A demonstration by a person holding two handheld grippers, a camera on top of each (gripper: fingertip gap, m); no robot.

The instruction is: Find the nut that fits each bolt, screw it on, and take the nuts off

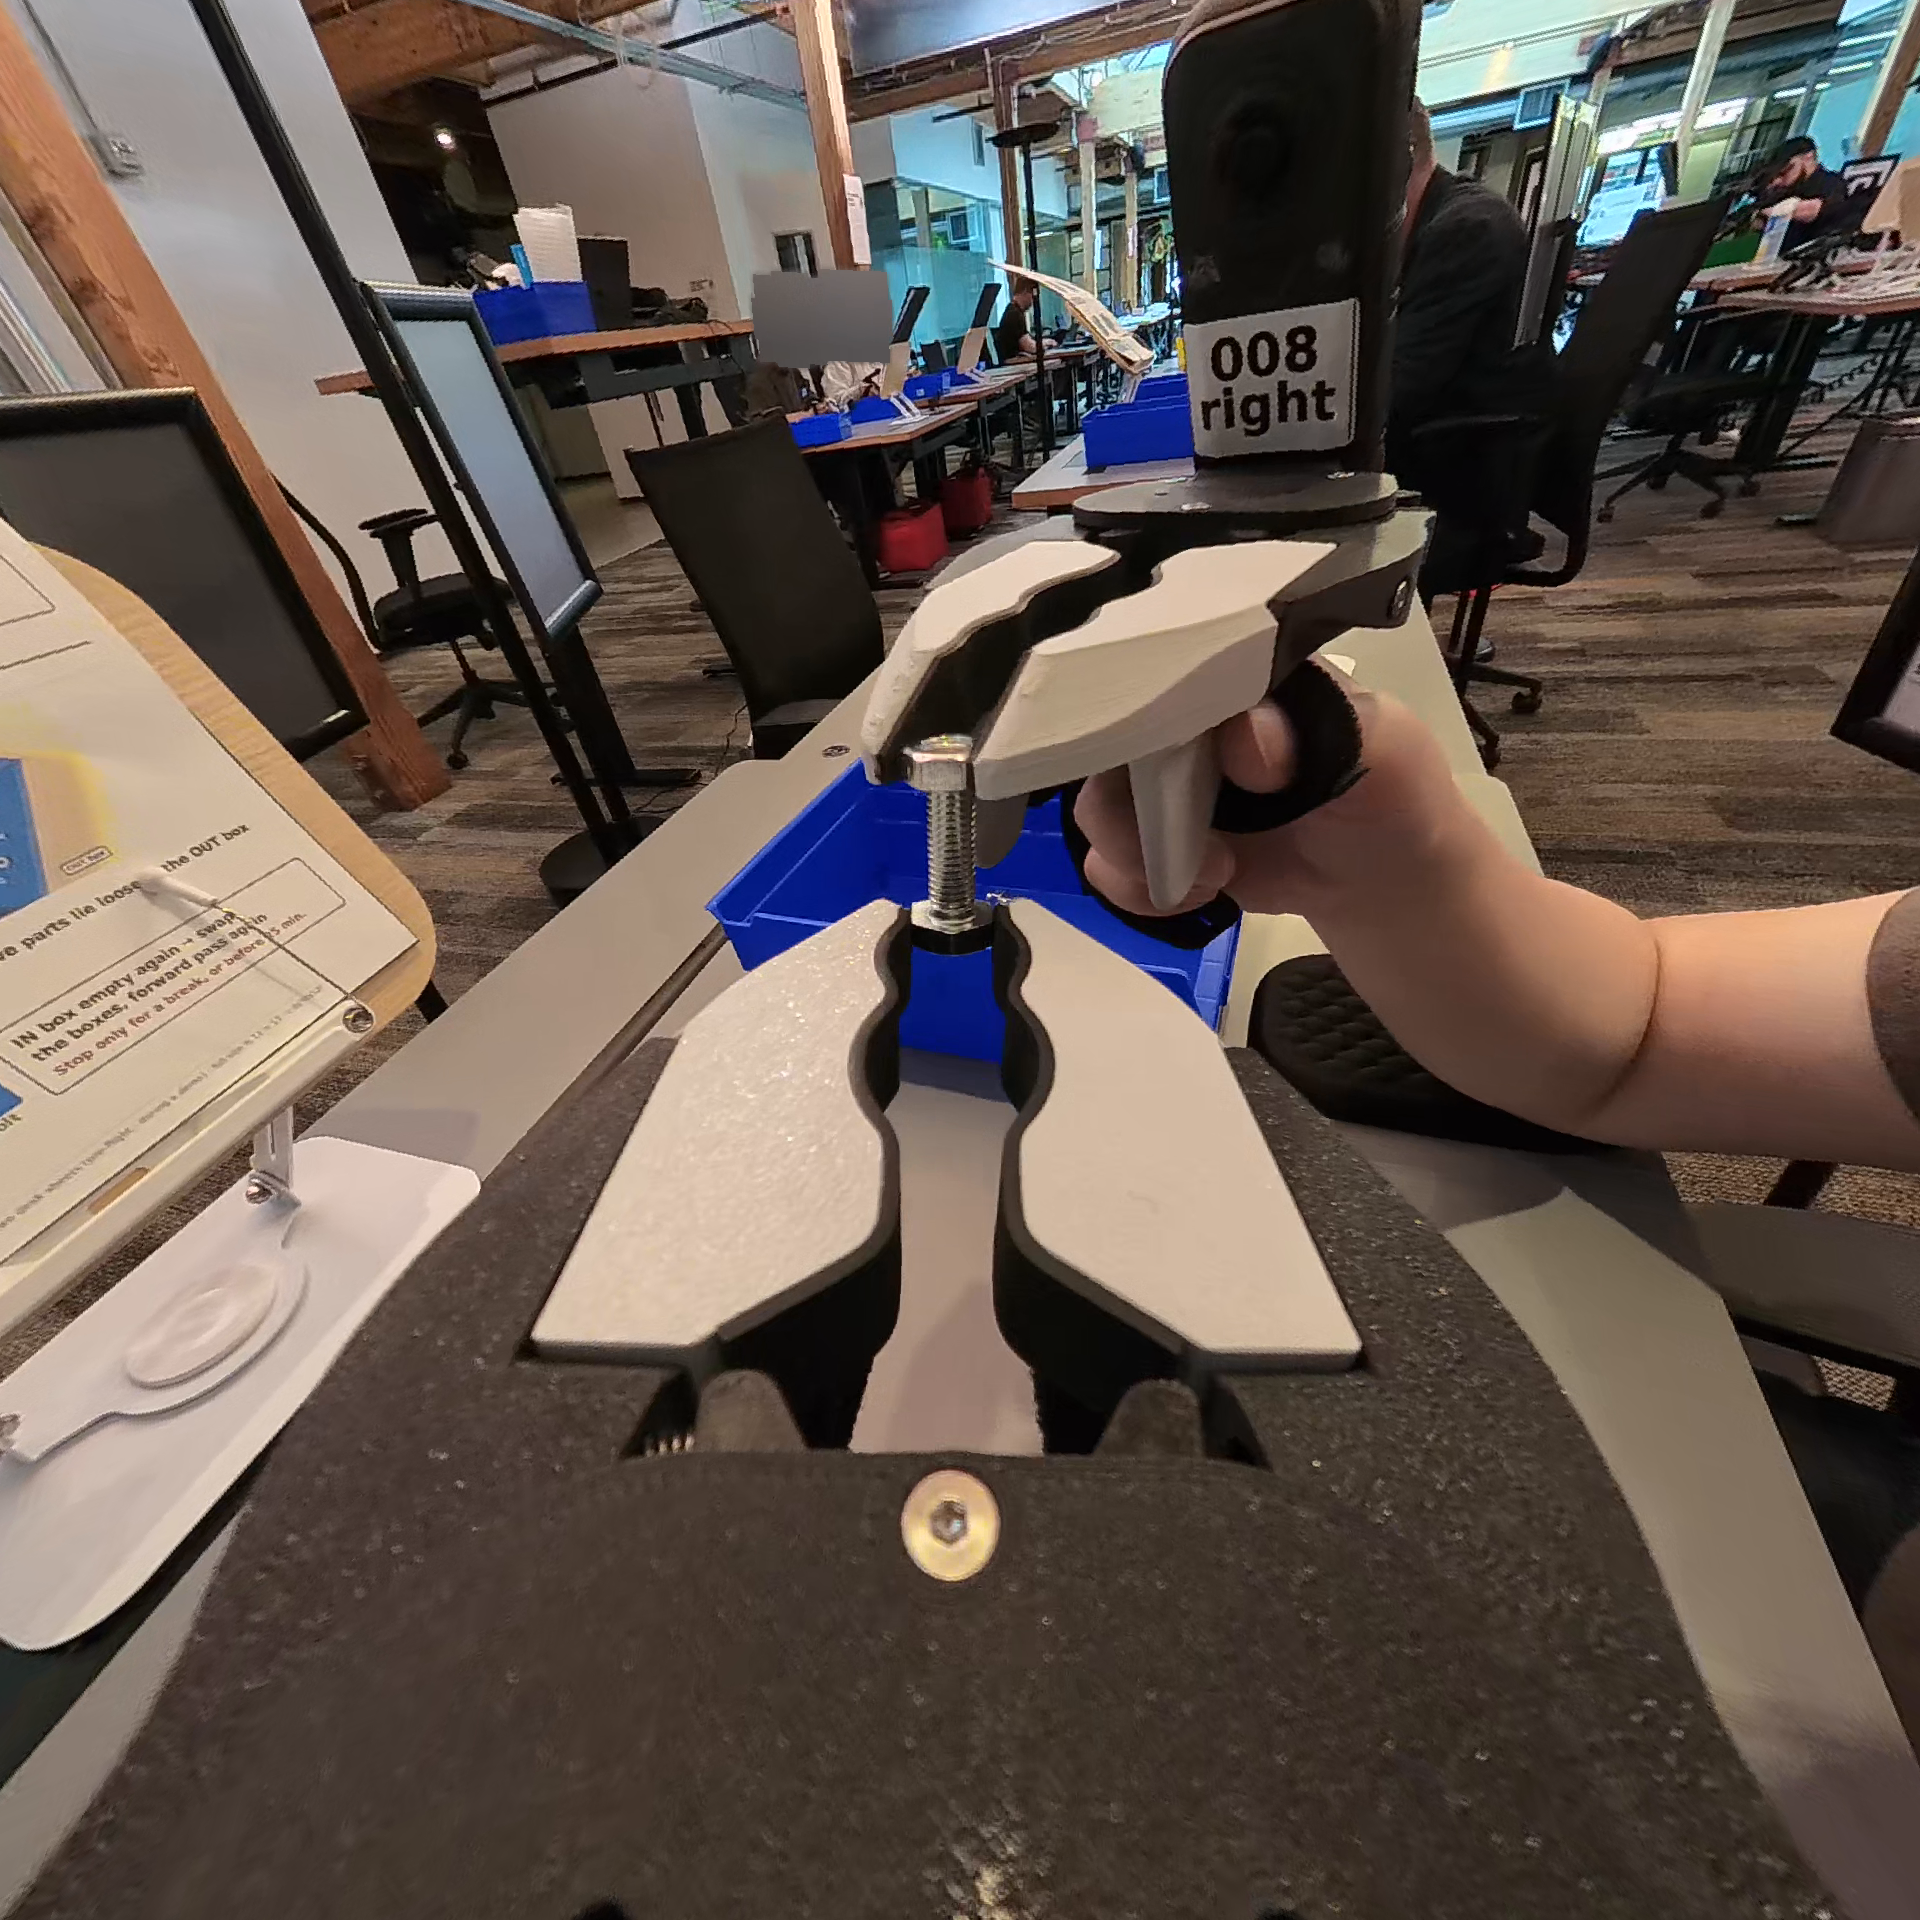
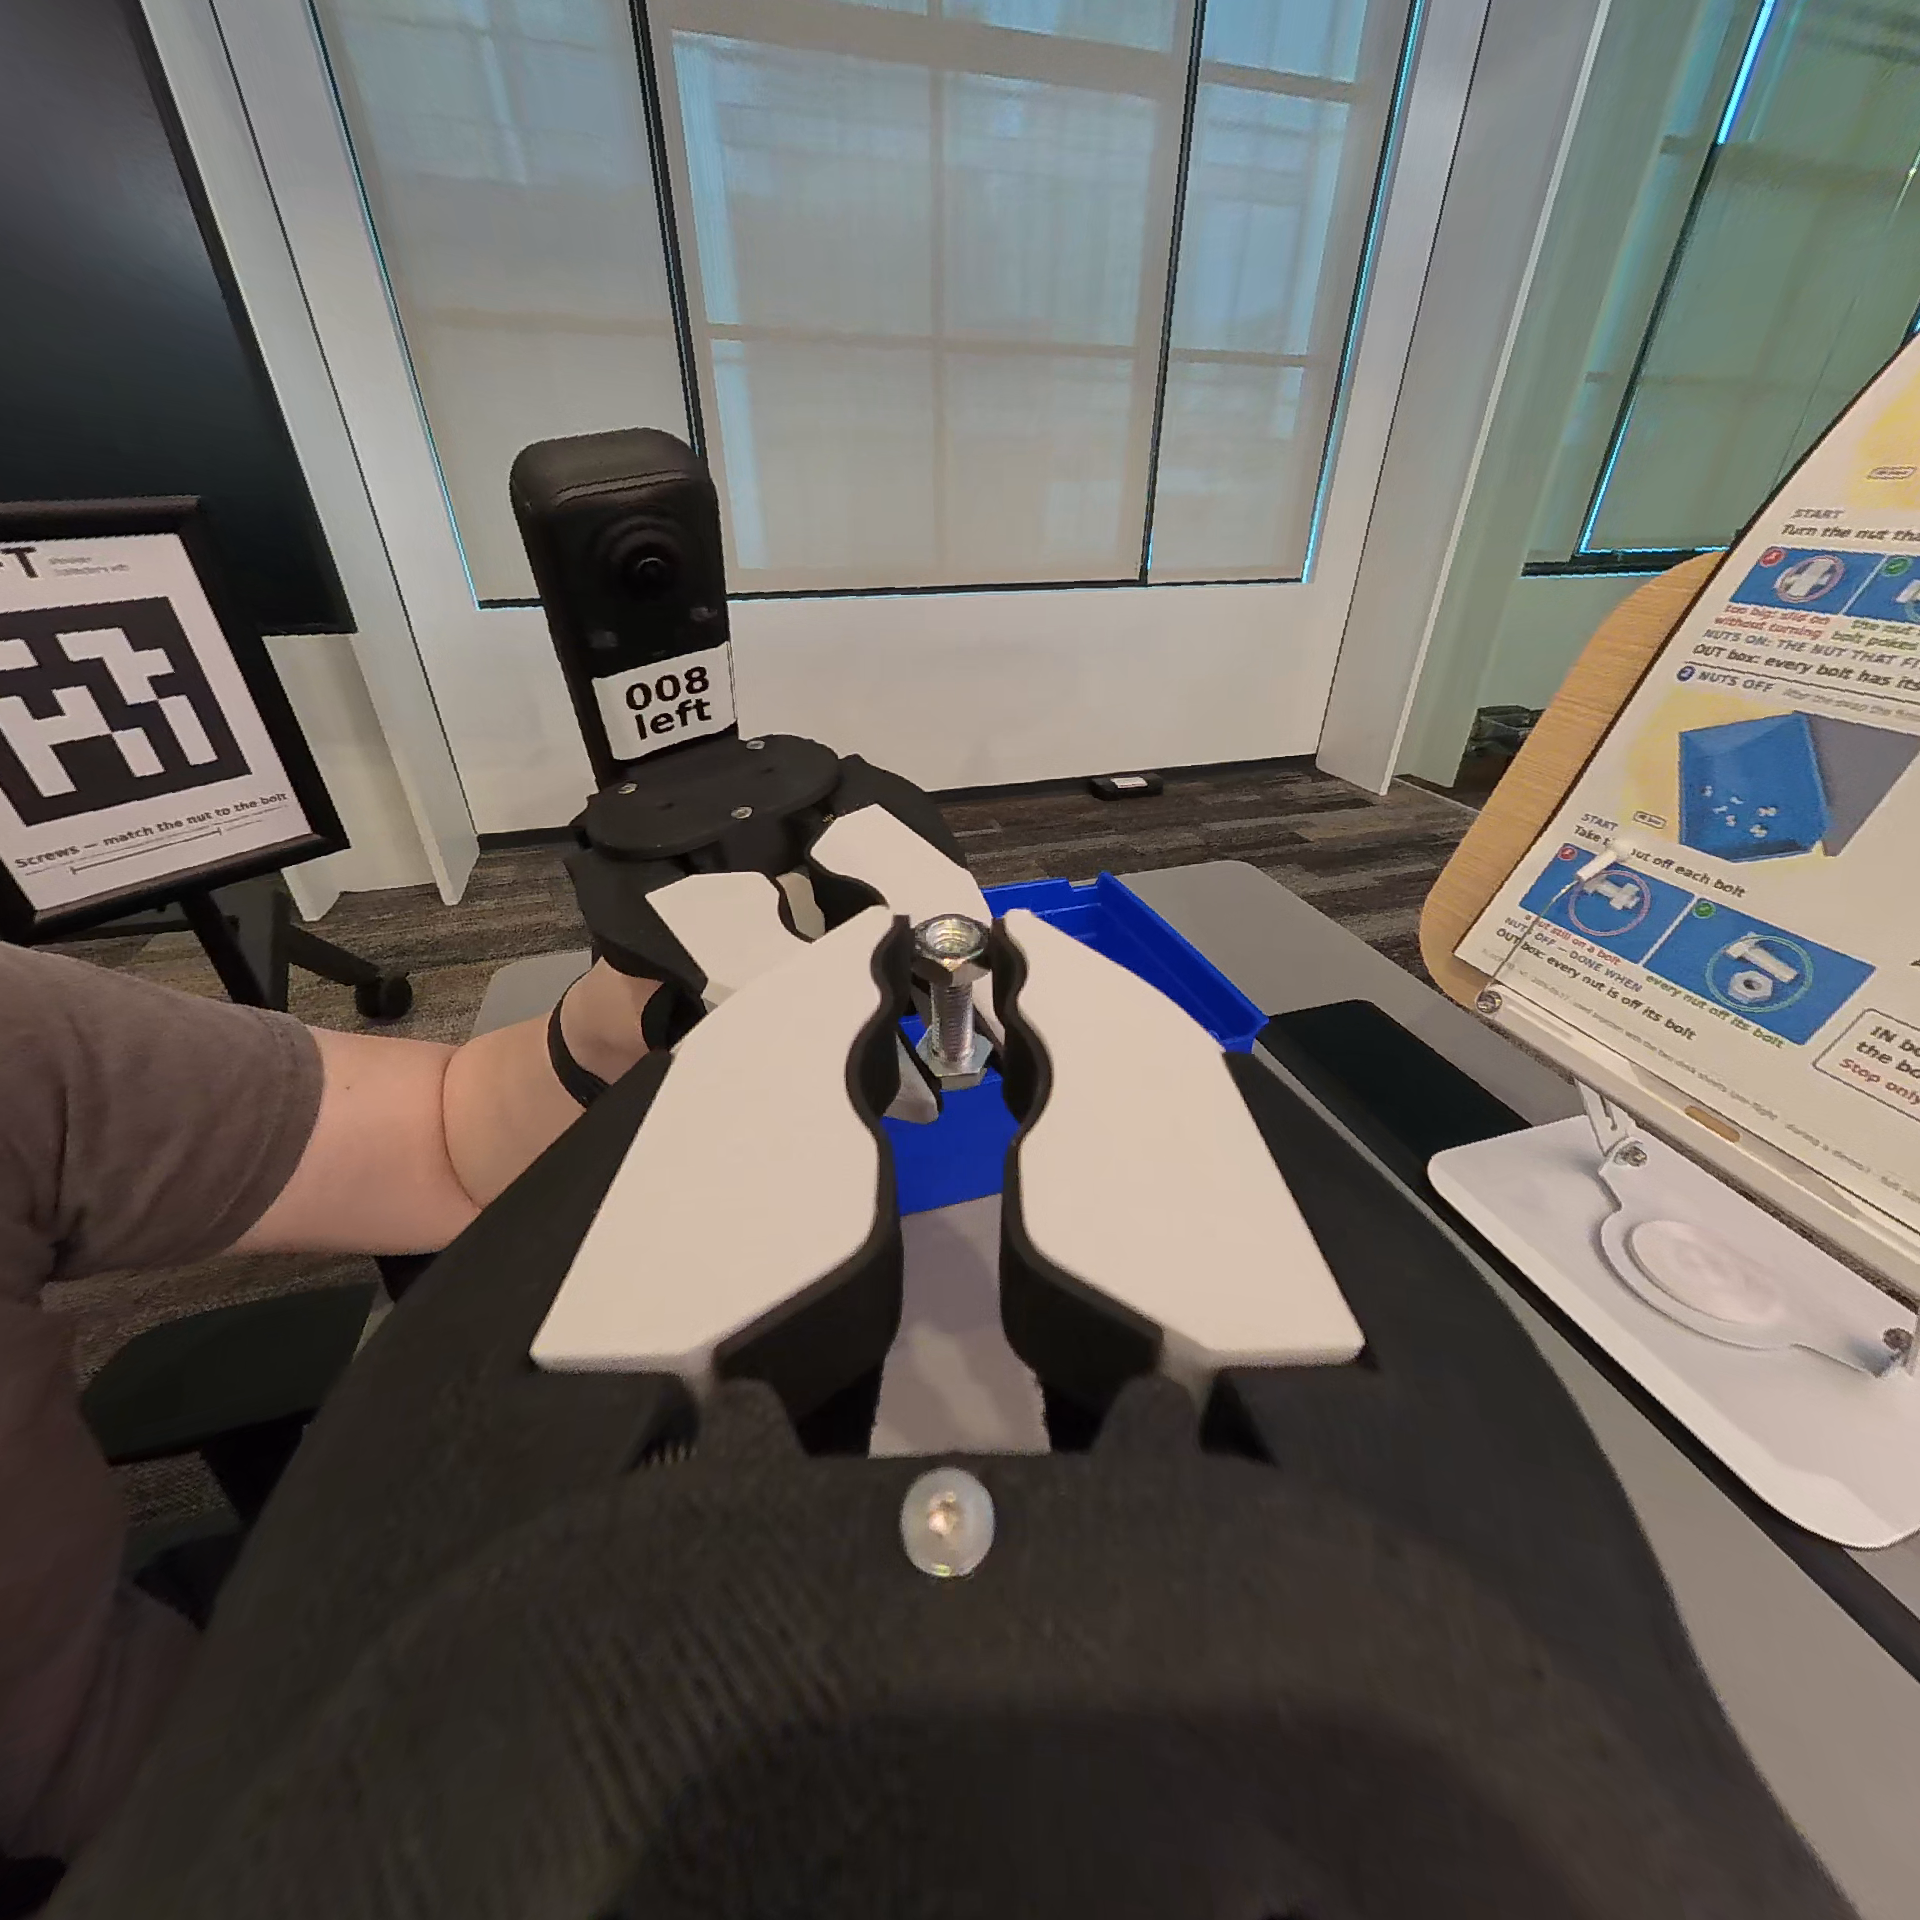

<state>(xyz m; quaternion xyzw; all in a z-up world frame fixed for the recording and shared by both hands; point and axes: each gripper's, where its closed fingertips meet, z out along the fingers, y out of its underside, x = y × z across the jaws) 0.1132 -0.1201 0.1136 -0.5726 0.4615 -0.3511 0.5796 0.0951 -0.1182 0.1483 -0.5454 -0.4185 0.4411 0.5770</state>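
Note:
A silver bolt stands upright between the two grippers, above a blue bin. My left gripper is shut on the hex nut at the bolt's lower end. My right gripper comes in from above and is shut on the bolt's hex head. In the right wrist view my right gripper clamps the head, the threaded bolt runs away from it, and the nut sits near its far end in the left gripper.
The blue bin sits on a grey table. An instruction board on a white stand is at the table's side, also in the left wrist view. A black pad lies beside the bin. A framed marker sign stands behind. The tips of both grippers are at nearly the same place.

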